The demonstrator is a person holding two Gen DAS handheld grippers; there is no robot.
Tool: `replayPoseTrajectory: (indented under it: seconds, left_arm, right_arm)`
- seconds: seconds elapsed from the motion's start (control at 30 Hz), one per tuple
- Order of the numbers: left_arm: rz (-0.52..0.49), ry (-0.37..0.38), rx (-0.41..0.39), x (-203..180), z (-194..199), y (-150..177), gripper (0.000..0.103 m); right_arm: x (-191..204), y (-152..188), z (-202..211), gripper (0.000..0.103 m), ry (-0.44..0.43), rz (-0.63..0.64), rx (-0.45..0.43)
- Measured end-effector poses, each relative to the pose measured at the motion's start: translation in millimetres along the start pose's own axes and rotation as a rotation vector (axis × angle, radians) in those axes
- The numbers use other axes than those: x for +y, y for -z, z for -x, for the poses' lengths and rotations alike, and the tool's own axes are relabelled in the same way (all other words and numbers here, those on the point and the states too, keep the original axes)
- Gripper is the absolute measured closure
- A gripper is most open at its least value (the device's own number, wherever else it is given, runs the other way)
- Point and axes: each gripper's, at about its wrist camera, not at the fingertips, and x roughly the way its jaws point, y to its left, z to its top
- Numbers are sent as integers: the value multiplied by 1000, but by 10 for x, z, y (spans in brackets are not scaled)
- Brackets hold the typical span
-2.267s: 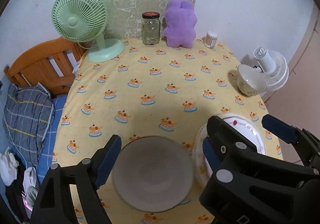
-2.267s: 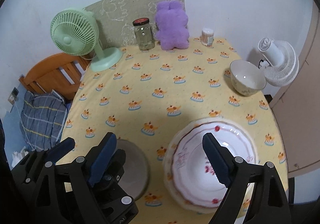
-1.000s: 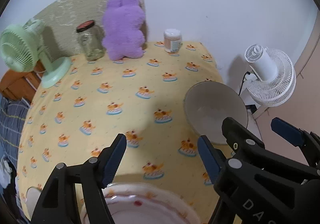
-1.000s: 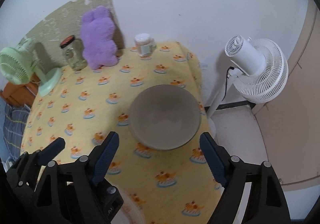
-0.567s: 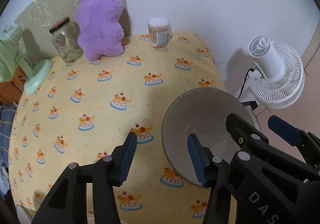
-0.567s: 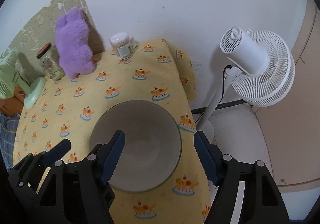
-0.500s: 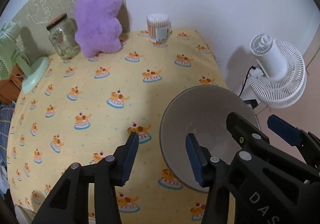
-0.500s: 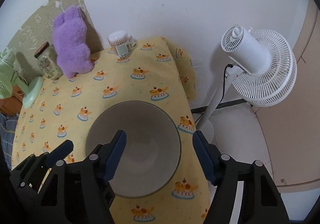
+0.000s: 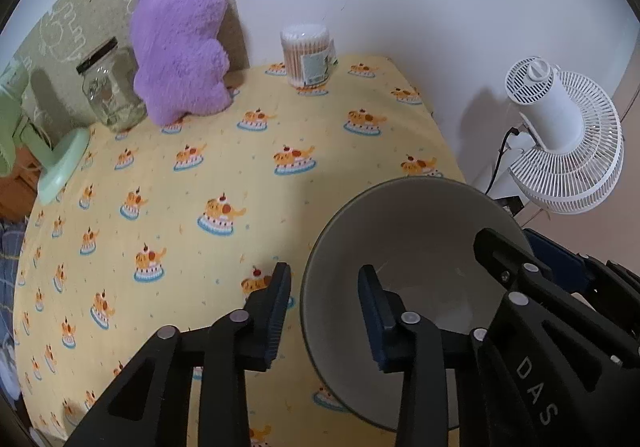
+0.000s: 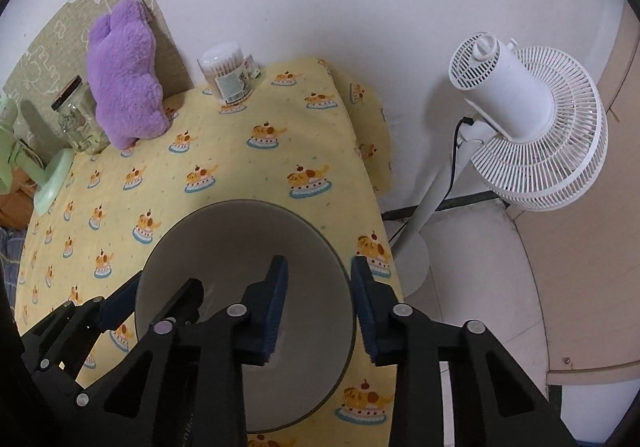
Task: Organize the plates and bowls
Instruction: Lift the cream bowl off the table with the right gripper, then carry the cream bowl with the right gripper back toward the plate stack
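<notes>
Both claws straddling bowl rim, near table's right edge.

Risk, as judged: uneven closing or a thin bite on the slick rim, bowl tipping or sliding toward the tablecloth edge and the white floor fan beyond. Left gripper part-open, one finger inside the bowl, one outside its left wall; contact unclear. Right gripper likewise part-open across the right rim, nothing visibly clamped. Bowl resting on table.

A purple plush toy, a glass jar and a tub of cotton swabs are lined up along the wall on a yellow patterned tablecloth. A green fan is seen at the left edge, and a white fan is stood on the floor beside the table.
</notes>
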Motion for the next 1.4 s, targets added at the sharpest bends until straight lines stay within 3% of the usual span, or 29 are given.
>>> replayPoseTrajectory:
  seconds: [0.27,0.8,1.4]
  left_arm:
    - [-30,3,-12,-40,-20,-51,77]
    - [-38,6,23,74,165,98,77]
    - [53,-11,0,621,724,389,77]
  right_arm:
    - [-32,-30,-23,76,1,-1,-3]
    - [107,126,139,76,1,-8,42]
    - [664,353,669,76,-35,58,16]
